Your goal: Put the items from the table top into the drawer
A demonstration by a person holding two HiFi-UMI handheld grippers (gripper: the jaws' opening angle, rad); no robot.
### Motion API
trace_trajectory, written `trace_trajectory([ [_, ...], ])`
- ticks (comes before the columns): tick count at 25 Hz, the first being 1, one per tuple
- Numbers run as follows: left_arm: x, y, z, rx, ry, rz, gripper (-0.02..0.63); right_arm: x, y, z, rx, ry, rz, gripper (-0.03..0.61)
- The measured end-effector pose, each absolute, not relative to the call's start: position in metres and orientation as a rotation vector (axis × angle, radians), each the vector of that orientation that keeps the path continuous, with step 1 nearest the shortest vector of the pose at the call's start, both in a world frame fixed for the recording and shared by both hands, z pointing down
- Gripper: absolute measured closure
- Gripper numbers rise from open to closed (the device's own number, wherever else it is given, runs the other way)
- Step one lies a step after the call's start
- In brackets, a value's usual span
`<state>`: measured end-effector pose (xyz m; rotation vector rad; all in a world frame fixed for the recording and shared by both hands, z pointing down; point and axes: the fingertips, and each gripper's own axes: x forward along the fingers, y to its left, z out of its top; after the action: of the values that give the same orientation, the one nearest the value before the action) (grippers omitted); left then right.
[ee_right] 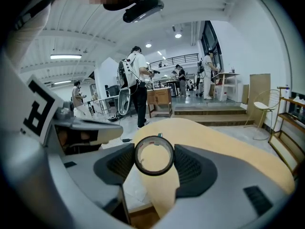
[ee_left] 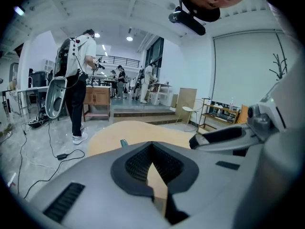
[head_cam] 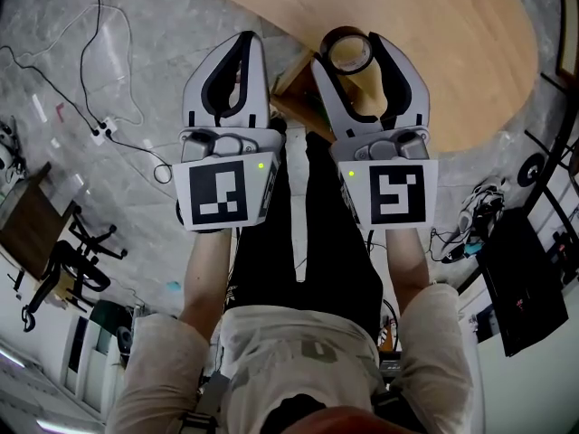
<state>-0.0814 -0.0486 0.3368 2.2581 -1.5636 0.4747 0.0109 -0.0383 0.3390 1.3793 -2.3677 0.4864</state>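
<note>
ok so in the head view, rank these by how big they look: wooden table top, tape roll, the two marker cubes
1. wooden table top
2. left marker cube and right marker cube: they look alike, so no ranking; both sit nearer the camera, which inflates them
3. tape roll

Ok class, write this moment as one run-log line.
left gripper: shut, empty | right gripper: shut on tape roll | tape roll: gripped by its rim, over near edge of table
</note>
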Motion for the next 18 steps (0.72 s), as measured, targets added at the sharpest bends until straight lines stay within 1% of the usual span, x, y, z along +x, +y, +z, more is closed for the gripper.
trace_trajectory([
  [13, -0.077, -0.050, 0.354, 2.251, -1.549, 0.510, 0.607, -0.016, 0.081, 0.545, 0.846, -2.084, 0.491, 0.308],
  [18, -0.074, -0.047, 0.359, 2.253, -1.533, 0.521, 0.607, -0.003, 0.099, 0.606, 0.812, -1.964, 0.558, 0.308],
])
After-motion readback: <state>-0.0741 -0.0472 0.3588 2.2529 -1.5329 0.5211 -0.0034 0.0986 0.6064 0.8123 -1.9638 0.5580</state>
